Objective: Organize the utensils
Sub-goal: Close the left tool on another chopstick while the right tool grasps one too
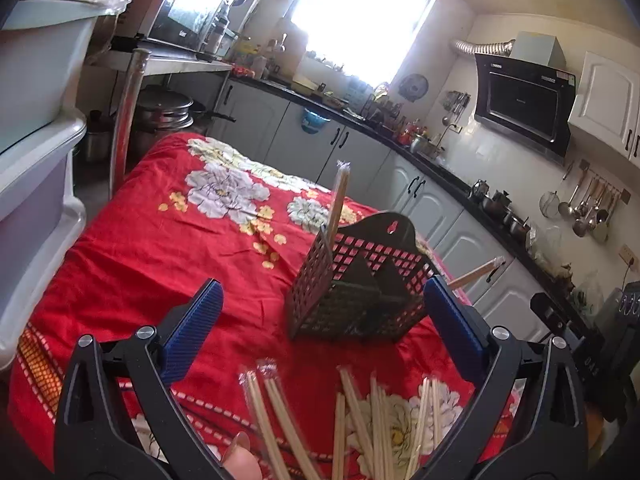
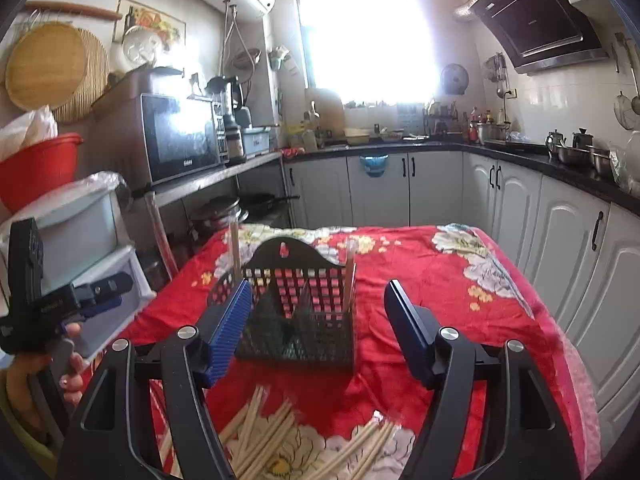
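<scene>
Black-framed grippers (image 1: 320, 320), ribbed blue pads (image 2: 230, 332), silver screws

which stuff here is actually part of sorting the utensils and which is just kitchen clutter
Part of the job:
- black mesh utensil caddy
- wrapped chopstick pairs standing in the caddy
- loose wrapped chopsticks on the red floral cloth
- left hand-held gripper, right hand-held gripper, both open

Just lying about:
- microwave
- red basin
- range hood
- hanging ladles
</scene>
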The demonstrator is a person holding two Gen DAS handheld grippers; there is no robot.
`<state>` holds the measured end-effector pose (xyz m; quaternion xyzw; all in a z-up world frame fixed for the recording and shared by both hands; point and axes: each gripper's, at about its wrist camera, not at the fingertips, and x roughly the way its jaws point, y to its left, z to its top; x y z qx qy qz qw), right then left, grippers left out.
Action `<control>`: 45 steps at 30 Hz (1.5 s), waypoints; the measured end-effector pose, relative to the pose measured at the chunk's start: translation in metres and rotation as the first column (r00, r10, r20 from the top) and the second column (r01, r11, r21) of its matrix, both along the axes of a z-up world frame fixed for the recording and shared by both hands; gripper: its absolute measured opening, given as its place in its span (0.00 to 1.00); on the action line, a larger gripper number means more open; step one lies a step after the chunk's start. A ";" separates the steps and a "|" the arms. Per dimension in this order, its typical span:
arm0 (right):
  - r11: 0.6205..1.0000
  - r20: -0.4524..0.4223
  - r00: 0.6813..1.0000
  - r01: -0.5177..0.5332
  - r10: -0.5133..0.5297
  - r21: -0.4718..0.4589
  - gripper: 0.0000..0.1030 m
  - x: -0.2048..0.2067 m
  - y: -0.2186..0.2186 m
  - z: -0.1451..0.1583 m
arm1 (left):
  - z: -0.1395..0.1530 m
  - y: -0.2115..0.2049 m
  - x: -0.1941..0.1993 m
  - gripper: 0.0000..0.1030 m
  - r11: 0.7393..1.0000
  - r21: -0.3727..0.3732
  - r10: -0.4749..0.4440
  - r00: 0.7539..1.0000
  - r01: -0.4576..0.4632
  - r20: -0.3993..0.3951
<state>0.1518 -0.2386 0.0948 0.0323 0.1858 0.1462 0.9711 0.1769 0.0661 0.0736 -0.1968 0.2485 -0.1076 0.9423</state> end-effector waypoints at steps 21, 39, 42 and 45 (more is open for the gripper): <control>0.996 -0.173 0.982 -0.082 0.074 -0.043 0.64 -0.011 0.022 -0.059 | -0.051 0.015 -0.026 0.90 0.999 0.040 0.033 0.992 -0.029 -0.123; 0.981 -0.380 0.915 -0.179 0.137 -0.076 0.64 0.030 0.047 -0.111 | -0.106 0.011 -0.009 0.59 0.998 0.020 -0.054 0.946 0.063 -0.321; 0.977 -0.414 0.898 -0.199 0.152 -0.072 0.59 0.044 0.052 -0.116 | -0.117 0.009 -0.002 0.43 0.997 0.007 -0.069 0.927 0.077 -0.368; 0.974 -0.455 0.875 -0.215 0.162 -0.066 0.54 0.059 0.057 -0.123 | -0.124 0.007 0.003 0.36 0.997 0.012 -0.070 0.917 0.081 -0.393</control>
